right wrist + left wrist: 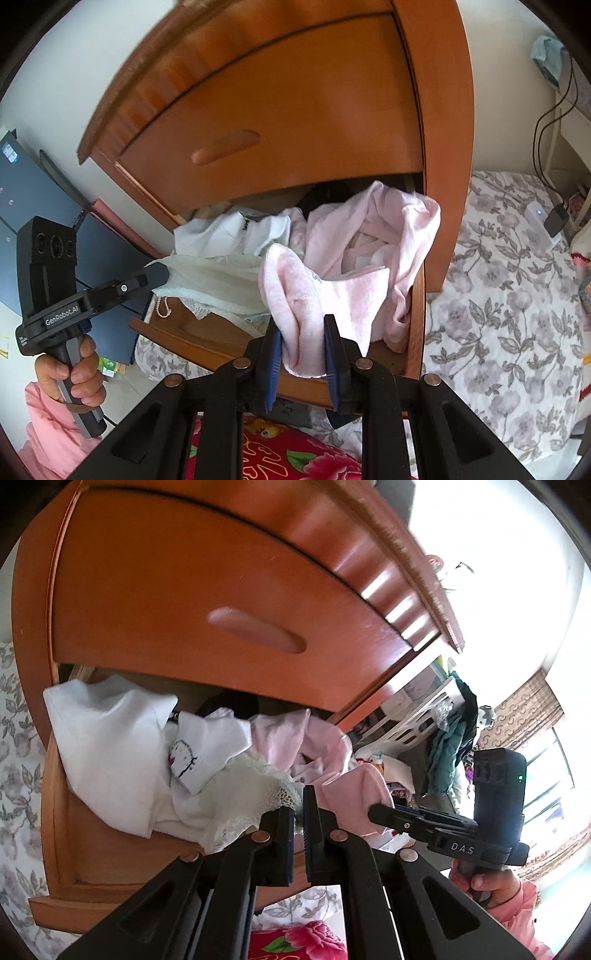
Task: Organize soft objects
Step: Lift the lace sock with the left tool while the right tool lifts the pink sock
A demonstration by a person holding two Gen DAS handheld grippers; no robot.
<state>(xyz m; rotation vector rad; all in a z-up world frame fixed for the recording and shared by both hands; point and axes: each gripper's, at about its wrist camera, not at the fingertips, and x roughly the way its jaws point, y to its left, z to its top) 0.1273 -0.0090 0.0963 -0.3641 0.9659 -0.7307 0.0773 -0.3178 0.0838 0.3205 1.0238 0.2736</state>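
An open wooden drawer [110, 871] [207, 339] of a nightstand holds a heap of soft clothes. My left gripper [299, 812] is shut on a pale green lace garment [243, 790] [214, 277] at the drawer's front. My right gripper [303, 354] is shut on a pink garment [295, 295] [354, 790] and holds its fold above the drawer's front edge. White clothes [110, 746] [236, 229], one with a cartoon cat face [183, 758], lie at the left of the heap. More pink cloth [391, 229] hangs over the drawer's right side.
The closed upper drawer [207, 602] [280, 122] overhangs the open one. A floral bedsheet [509, 302] lies to the right, a red flowered quilt [295, 458] below. A white basket [413, 727] and hanging clothes [454, 746] stand beyond. A blue cabinet [22, 206] is at the left.
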